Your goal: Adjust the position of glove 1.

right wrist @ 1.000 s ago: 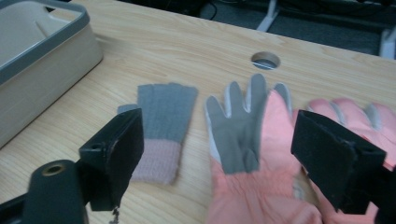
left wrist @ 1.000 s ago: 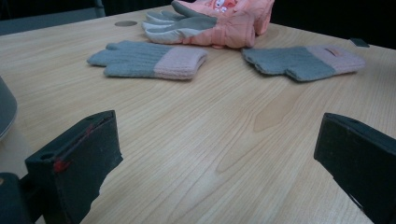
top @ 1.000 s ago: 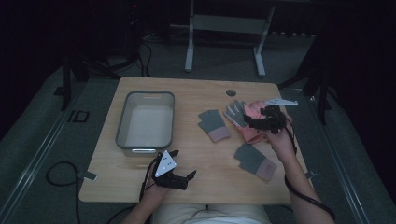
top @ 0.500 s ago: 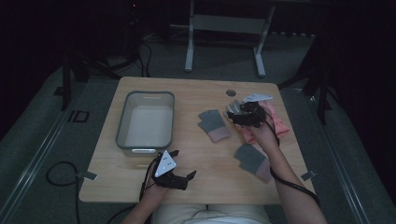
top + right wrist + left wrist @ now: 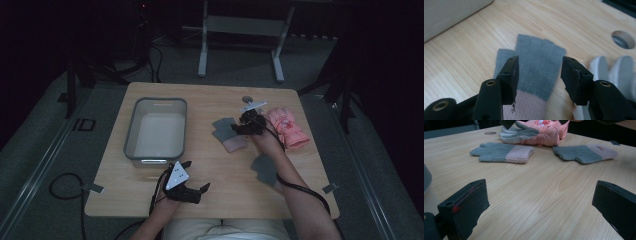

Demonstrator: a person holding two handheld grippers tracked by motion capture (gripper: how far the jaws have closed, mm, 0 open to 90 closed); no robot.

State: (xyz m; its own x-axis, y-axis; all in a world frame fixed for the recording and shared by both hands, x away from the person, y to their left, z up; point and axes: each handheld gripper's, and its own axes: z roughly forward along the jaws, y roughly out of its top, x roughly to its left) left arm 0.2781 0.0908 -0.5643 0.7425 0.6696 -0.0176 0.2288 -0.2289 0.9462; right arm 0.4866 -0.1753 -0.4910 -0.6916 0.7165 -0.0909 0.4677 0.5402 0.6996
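Two half-open fingers of the right gripper (image 5: pixel 537 75), just closing, straddle a grey glove (image 5: pixel 536 67); lower squarely before pinching its middle.

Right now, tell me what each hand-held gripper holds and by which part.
Nothing is held. The right hand-held gripper has been closing, jaws astride the grey glove without pressing it. The left hand-held gripper is open over bare table.
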